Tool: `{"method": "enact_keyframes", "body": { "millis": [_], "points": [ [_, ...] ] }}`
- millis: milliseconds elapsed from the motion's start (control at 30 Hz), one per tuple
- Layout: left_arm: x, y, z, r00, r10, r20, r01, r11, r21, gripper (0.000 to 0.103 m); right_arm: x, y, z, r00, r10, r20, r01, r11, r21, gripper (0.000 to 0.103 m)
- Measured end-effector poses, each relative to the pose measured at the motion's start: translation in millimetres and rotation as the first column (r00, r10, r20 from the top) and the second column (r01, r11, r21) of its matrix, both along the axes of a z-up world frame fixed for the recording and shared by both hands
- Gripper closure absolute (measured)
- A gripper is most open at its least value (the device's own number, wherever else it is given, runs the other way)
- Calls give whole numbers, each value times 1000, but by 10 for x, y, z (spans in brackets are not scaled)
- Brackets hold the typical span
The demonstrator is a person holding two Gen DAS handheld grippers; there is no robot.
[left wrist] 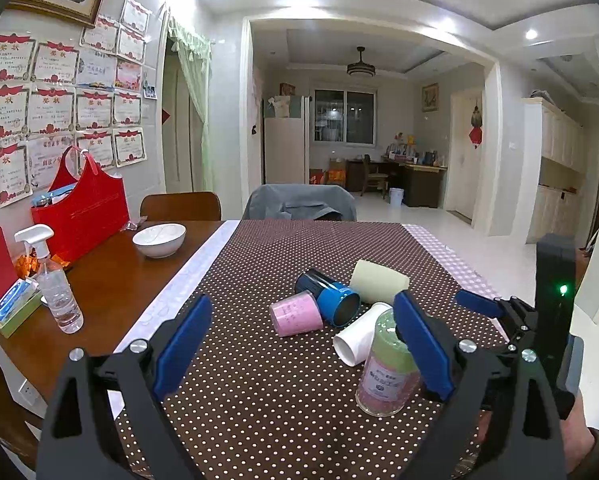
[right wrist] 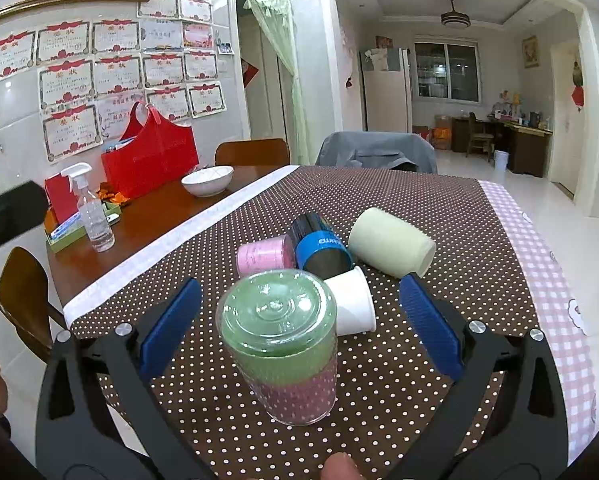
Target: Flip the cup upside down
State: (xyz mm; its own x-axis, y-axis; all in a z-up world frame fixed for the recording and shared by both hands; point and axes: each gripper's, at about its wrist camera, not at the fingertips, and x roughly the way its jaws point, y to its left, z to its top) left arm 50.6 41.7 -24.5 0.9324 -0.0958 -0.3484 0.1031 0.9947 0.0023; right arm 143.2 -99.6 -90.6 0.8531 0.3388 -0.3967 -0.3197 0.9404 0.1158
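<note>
On the left we see a spray bottle (right wrist: 93, 216) and a white bowl (right wrist: 207, 180) on the bare wood. Our left gripper (left wrist: 303, 344) hangs released, jaws spread over the dotted cloth (left wrist: 259, 400). The green-and-pink cup (right wrist: 285, 350) stands upside down between the spread, released jaws of our right gripper (right wrist: 299, 320), touching neither pad. Behind it pink (right wrist: 264, 257), blue (right wrist: 321, 250), white (right wrist: 353, 302) and cream (right wrist: 391, 242) cups lie on their sides, bunched together.
</note>
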Motion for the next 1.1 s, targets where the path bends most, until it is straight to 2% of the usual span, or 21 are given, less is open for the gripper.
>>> {"method": "enact_keyframes", "body": {
  "millis": [367, 567, 767, 867, 1100],
  "points": [
    [-165, -75, 165, 999, -6, 42, 5, 1000, 20, 13, -233, -207, 457, 998, -68, 12, 67, 997, 38, 6],
    [-248, -101, 256, 998, 14, 56, -15, 1000, 16, 13, -407, -386, 722, 987, -158, -16, 159, 984, 83, 6],
    [-272, -118, 306, 998, 56, 3, -56, 998, -6, 13, -502, -459, 787, 971, -219, -90, 227, 971, 78, 6],
    [-289, -128, 318, 998, 60, -26, -61, 998, -25, 13, -596, -472, 813, 967, -242, -82, 247, 967, 57, 6],
    [-391, -189, 399, 997, 73, -8, -73, 997, -7, 13, -742, -467, 917, 961, -271, -49, 273, 961, 39, 6]
  ]
}}
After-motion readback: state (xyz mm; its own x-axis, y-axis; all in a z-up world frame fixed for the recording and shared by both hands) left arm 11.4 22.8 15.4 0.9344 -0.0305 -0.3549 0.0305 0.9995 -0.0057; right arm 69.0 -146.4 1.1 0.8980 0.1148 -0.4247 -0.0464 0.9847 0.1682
